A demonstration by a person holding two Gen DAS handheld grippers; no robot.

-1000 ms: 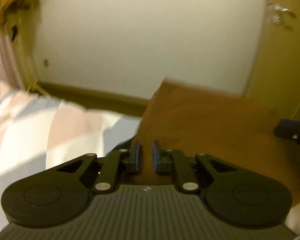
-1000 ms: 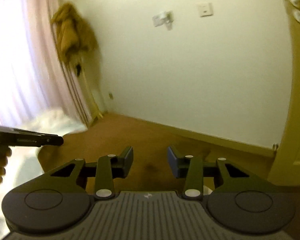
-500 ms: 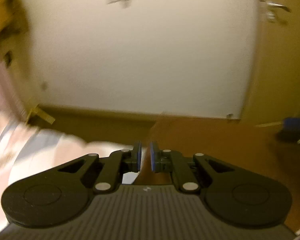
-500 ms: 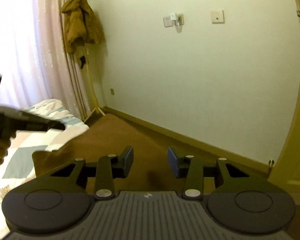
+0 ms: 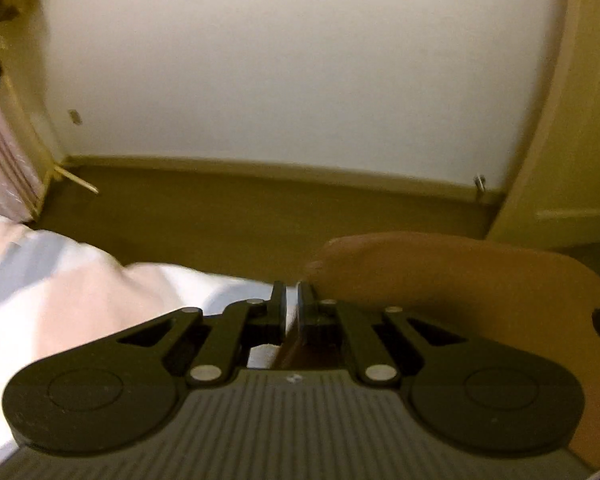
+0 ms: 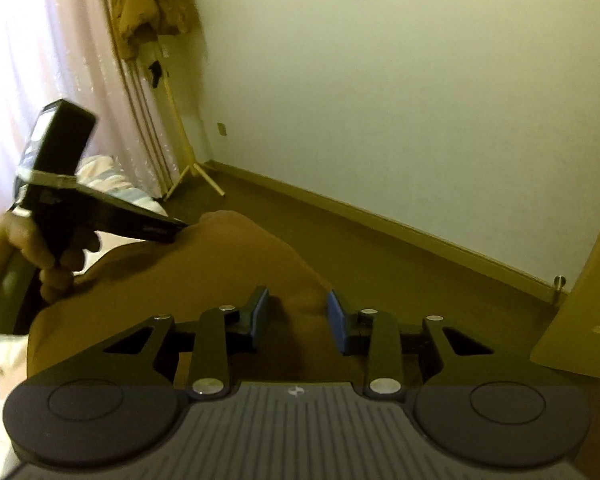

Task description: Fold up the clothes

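A brown garment (image 5: pixel 440 280) lies over the bed, and one part of it is pulled up into a peak (image 6: pixel 220 248). My left gripper (image 5: pixel 293 300) is shut on the garment's edge, which runs off to the right of its jaws. In the right wrist view a hand (image 6: pixel 32 248) holds that left gripper (image 6: pixel 180 228), its tip at the top of the peak. My right gripper (image 6: pixel 298 314) hovers low over the brown cloth. Its jaws are closing, with cloth lying in the gap between the blue pads (image 6: pixel 260 312) but not pinched.
Pale patchwork bedding (image 5: pixel 80 280) lies left of the garment. A coat stand (image 6: pixel 196 172) with a brown jacket (image 6: pixel 148 0) stands by the pink curtain (image 6: pixel 40 60). Brown carpet (image 6: pixel 380 260) runs to the white wall, and a yellow door (image 6: pixel 588 320) is at the right.
The left gripper's jaws have come together on the garment's edge and it has carried the cloth up and to the right. The right gripper's jaws have narrowed slightly.
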